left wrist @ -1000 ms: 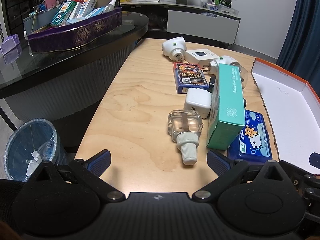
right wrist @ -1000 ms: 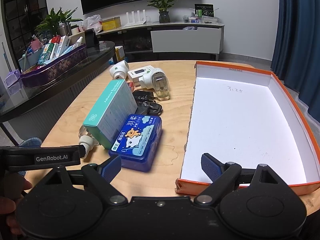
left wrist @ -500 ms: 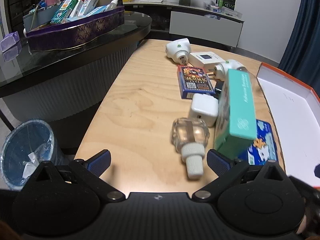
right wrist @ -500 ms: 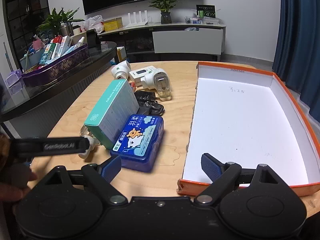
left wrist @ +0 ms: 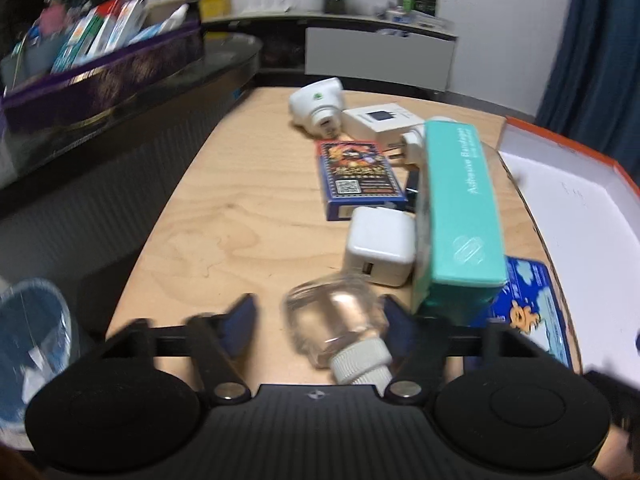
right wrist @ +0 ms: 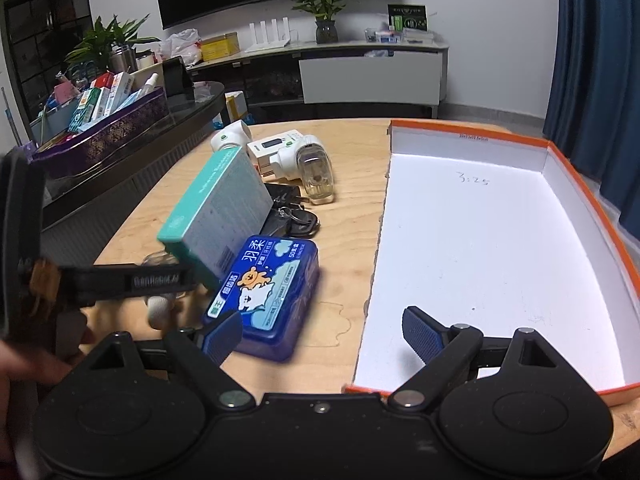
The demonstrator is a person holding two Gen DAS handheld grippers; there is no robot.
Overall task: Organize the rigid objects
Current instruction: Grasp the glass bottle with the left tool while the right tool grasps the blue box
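A clear glass bottle with a white ribbed cap [left wrist: 340,328] lies on the wooden table [left wrist: 248,216], between the fingers of my left gripper [left wrist: 320,322], whose jaws are open around it. To its right lie a white charger cube [left wrist: 380,246], a teal bandage box [left wrist: 460,216] and a blue plastic case [right wrist: 268,292]. My right gripper [right wrist: 324,334] is open and empty, straddling the near left wall of the white orange-rimmed box [right wrist: 484,248]. The left gripper [right wrist: 132,280] also shows in the right wrist view.
Farther back lie a card deck [left wrist: 356,176], white plug-in units [left wrist: 318,106], a small white box [left wrist: 380,120], a plug-in with clear vial [right wrist: 312,164] and black keys [right wrist: 296,216]. A purple tray of boxes [right wrist: 104,136] stands on a dark counter left. A bin [left wrist: 28,336] stands beside the table.
My left gripper has moved forward and right, so the clear bottle now lies between its fingers. The right gripper has shifted only slightly.
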